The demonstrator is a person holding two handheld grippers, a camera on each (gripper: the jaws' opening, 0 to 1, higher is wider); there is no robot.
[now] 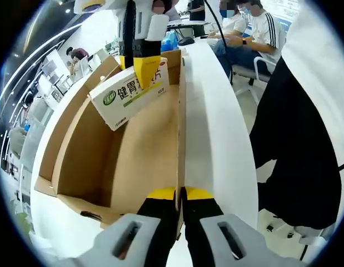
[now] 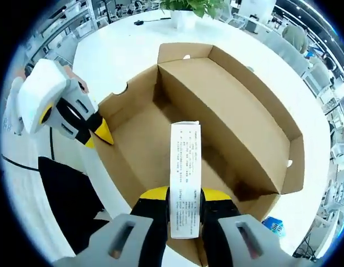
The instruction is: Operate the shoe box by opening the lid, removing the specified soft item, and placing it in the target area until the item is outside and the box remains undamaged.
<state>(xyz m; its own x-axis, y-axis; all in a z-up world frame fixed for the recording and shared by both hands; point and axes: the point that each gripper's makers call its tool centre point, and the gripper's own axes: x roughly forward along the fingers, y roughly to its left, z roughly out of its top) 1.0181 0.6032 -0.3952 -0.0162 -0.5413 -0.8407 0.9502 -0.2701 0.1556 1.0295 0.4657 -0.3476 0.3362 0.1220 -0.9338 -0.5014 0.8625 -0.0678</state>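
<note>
box wall: its lower stretch is hidden between the left gripper's fingers.
medicine carton: small print unreadable; lower sides covered by right gripper's fingers.
blue object: too small to identify.

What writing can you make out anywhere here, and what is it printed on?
"健胃" in large green characters, with further characters hidden behind the right gripper, on the face of the small white medicine box.
Green round logo beside it: too small to read.
Rows of fine print on the box's narrow side, seen in the right gripper view: too small to read.
Cardboard shoe box: no print visible.
</note>
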